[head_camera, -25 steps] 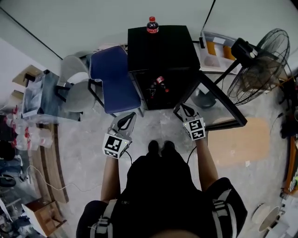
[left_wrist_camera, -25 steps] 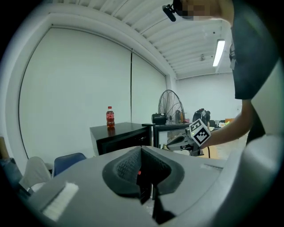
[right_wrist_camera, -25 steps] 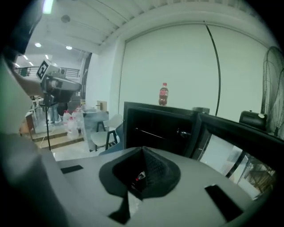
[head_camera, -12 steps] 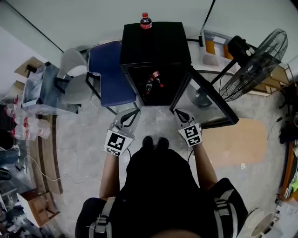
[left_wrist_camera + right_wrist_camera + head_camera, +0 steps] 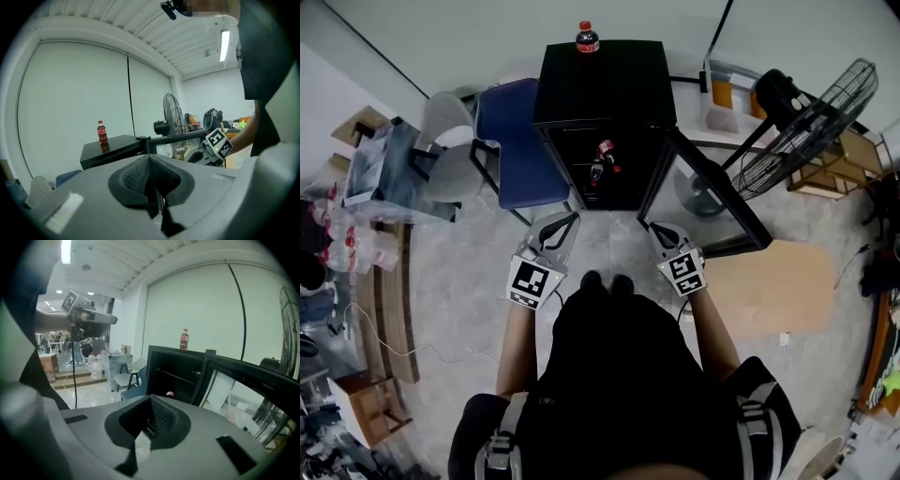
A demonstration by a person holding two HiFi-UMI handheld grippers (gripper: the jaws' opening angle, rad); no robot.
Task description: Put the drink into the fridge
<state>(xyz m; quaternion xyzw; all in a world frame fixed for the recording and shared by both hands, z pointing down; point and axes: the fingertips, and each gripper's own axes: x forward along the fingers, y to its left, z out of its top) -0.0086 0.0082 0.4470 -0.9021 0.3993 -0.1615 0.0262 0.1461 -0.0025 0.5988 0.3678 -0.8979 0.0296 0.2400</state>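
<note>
A small cola bottle (image 5: 587,38) with a red label stands on top of the black fridge (image 5: 600,80); it also shows as the bottle (image 5: 101,132) and the bottle (image 5: 184,339) in the gripper views. The fridge's glass door (image 5: 703,192) hangs open to the right. Inside, another bottle (image 5: 602,160) lies on a shelf, its red cap (image 5: 169,393) just visible. My left gripper (image 5: 563,223) and right gripper (image 5: 653,230) are held side by side in front of the fridge, both shut and empty.
A blue chair (image 5: 514,141) and a grey chair (image 5: 448,155) stand left of the fridge. A standing fan (image 5: 797,117) and a storage bin (image 5: 727,98) are at the right. A cardboard sheet (image 5: 773,281) lies on the floor. Water bottles (image 5: 356,248) sit at far left.
The fridge and bottle have drifted left and up in the head view as the person shifted. Both grippers stay shut and hold the same places in front of the body.
</note>
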